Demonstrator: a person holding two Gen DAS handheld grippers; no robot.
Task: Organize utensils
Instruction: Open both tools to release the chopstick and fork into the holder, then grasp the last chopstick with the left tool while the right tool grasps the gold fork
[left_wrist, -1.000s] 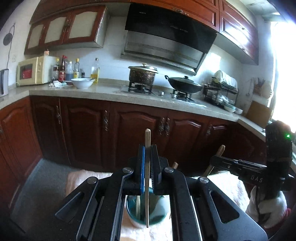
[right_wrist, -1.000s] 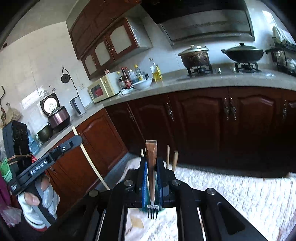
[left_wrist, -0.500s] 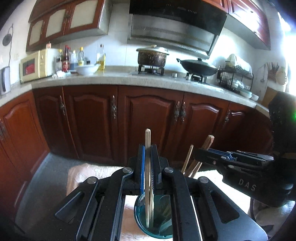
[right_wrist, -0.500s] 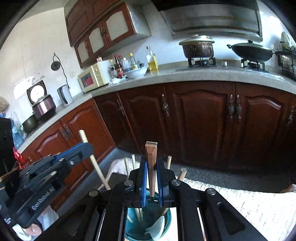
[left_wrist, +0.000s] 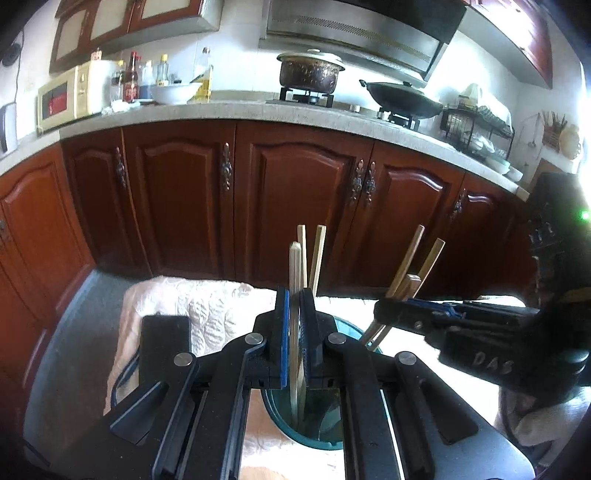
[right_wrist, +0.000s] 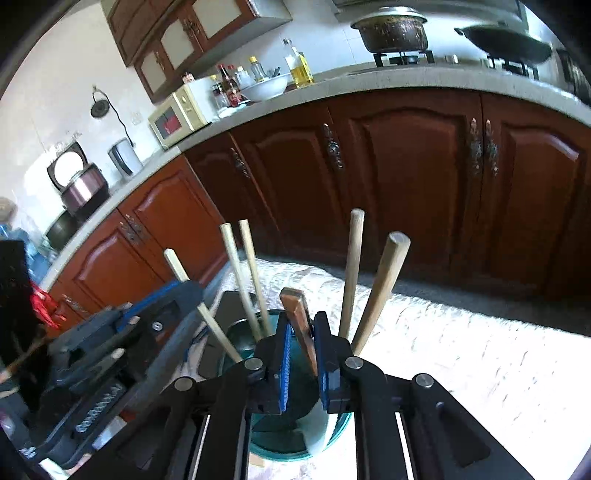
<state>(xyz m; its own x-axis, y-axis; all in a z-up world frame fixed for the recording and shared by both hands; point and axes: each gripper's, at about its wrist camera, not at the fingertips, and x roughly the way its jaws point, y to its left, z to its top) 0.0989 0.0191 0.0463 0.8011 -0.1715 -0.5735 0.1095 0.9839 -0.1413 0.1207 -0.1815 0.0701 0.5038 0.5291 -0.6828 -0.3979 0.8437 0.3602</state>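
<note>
A teal utensil cup (left_wrist: 317, 439) stands on a white quilted cloth (left_wrist: 207, 306), and it also shows in the right wrist view (right_wrist: 295, 443). My left gripper (left_wrist: 294, 332) is shut on a pale wooden chopstick (left_wrist: 294, 280) whose lower end is inside the cup. My right gripper (right_wrist: 301, 350) stands right over the cup with a brown-handled fork (right_wrist: 299, 325) leaning between its slightly parted pads, touching only the right one. Several wooden handles (right_wrist: 380, 280) stick up out of the cup. The right gripper also shows in the left wrist view (left_wrist: 384, 314).
A black flat object (left_wrist: 164, 343) lies on the cloth left of the cup. Red-brown kitchen cabinets (left_wrist: 295, 199) run behind, under a grey counter (left_wrist: 258, 110) with pots, bottles and a microwave. The cloth stretches away to the right (right_wrist: 480, 350).
Both grippers have come down over the cup. The chopstick's end has gone deeper into it. The right pads have parted a little and the fork now leans tilted between them.
</note>
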